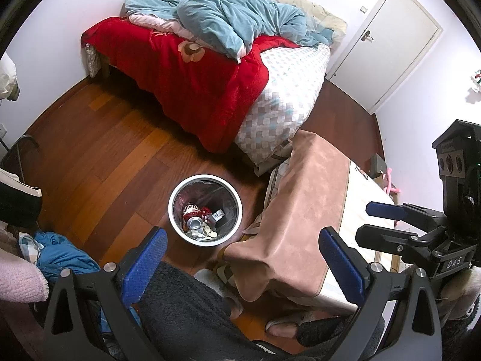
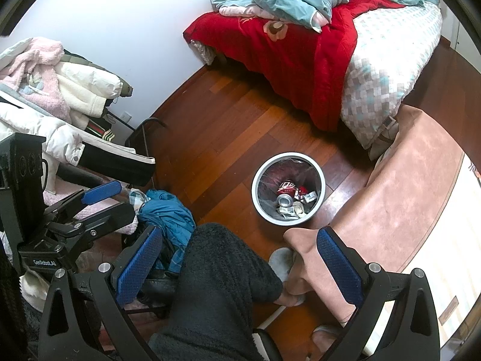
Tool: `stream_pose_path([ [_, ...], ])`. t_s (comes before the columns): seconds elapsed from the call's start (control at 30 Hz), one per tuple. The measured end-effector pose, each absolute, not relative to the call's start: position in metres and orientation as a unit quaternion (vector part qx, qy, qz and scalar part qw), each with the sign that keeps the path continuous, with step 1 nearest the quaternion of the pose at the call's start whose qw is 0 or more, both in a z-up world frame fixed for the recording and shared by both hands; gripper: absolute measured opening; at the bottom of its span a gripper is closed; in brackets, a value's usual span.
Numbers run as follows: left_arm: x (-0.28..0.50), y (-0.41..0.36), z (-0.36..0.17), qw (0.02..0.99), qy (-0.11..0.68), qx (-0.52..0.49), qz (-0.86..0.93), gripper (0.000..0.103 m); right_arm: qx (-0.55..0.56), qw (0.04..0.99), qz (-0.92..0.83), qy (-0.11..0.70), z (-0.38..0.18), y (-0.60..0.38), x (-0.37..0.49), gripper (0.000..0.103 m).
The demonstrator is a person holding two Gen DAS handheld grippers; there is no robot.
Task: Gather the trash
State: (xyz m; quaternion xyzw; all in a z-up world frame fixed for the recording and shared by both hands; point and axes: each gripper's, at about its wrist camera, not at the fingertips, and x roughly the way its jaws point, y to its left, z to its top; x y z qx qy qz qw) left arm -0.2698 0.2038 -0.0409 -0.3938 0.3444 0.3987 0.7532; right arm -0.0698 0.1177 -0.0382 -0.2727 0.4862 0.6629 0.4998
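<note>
Both my left gripper and right gripper hang wide open and empty above the bin, so I'd scan the desk for leftover trash before grabbing anything.

From where I hold the rig, the white trash bin stands on open wood floor, its mouth uncovered, so I can come straight down into it from above. To its right the table edge under the pink-brown cloth crowds close beside the rim. Beyond it, the bed with the red blanket closes off the far side. On my left, the blue garment and heaped clothes block that flank. Below, the person's dark-trousered leg fills the near approach. My left gripper and right gripper both gape wide with nothing between the pads.
</note>
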Motion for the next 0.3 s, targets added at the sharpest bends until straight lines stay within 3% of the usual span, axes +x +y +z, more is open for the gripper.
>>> stream_pose_path([
  [0.3, -0.2762, 0.2035, -0.0375, 0.754, 0.335, -0.398, 0.4, 0.103, -0.271, 0.5, 0.662, 0.487, -0.0378, 0.1191, -0.0714, 0.103],
])
